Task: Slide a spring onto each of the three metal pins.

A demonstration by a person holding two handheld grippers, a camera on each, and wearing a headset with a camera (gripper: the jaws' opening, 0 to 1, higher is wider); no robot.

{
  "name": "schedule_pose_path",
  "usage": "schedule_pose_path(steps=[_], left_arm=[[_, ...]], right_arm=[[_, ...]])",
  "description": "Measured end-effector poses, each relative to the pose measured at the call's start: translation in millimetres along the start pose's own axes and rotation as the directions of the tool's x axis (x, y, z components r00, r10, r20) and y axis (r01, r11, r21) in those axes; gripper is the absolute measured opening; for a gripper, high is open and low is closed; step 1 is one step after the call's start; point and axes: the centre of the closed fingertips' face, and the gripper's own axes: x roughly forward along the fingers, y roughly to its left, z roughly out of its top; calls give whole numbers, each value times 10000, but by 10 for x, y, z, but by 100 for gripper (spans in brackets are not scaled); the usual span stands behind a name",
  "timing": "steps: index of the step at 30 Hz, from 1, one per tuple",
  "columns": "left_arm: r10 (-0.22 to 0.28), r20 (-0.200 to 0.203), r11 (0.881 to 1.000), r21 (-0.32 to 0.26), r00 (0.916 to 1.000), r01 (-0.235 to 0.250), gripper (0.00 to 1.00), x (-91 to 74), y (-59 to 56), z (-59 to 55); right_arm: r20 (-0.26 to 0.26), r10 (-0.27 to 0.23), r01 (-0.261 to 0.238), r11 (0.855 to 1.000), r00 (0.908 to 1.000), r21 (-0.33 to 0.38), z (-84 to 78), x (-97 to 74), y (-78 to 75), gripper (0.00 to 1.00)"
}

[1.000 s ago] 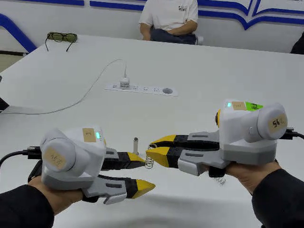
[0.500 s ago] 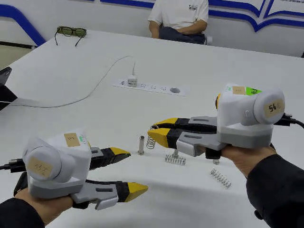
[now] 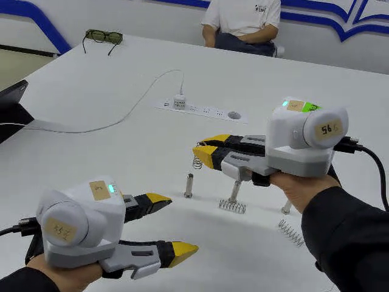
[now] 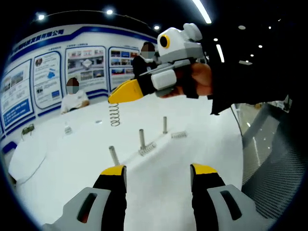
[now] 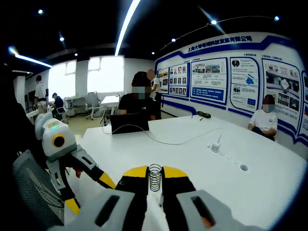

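Head view, surface and room: a white table [image 3: 91, 115] carries a power strip [image 3: 200, 111] with a white cable [image 3: 121, 118]; glasses [image 3: 103, 36] lie at the far corner and a seated person [image 3: 243, 21] is at the far edge
Head view, claws: the right gripper [image 3: 202, 148] is clenched on the held spring [image 3: 197, 162], which hangs from its yellow tips; the left gripper [image 3: 181, 224] is spread wide with nothing in it, near the table's front
Head view, pins: the first pin [image 3: 189, 185], second pin [image 3: 234, 190] and third pin [image 3: 286, 207] stand upright in a row, all bare; a loose spring [image 3: 232, 207] lies at the second pin's foot, and a second loose spring [image 3: 291, 232] lies near the third pin
Head view, change: half a second ago the held spring hung level with the first pin, just beside it; now it hangs higher than that pin's top
Head view, hidden: the second pin's top is behind the right gripper, and the third pin's top is behind the right hand [image 3: 298, 185]
Left gripper view: its own jaws stand apart over bare table; the held spring [image 4: 114, 115] dangles under the right gripper [image 4: 114, 98], above and beyond the first pin [image 4: 113, 155]; wall posters [image 4: 57, 72] line the room behind
Right gripper view: both tips pinch the held spring [image 5: 154, 177] upright, its lower end cut off behind the jaws; the left gripper [image 5: 90, 194] is at lower left, and a laptop [image 5: 130, 122] sits farther along the table
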Motion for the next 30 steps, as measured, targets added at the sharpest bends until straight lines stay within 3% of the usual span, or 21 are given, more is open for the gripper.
schedule_pose_path(steps=[12, 30], left_arm=[[105, 84, 9999, -98, 9999, -104, 54, 10, -21, 11], [-6, 115, 9989, -465, 9999, 11, 53, 49, -49, -15]], right_arm=[[-83, -306, 306, 9995, 9995, 28, -56, 155, -116, 11], [-718, -335, 364, 9985, 9969, 397, -377, 349, -164, 11]])
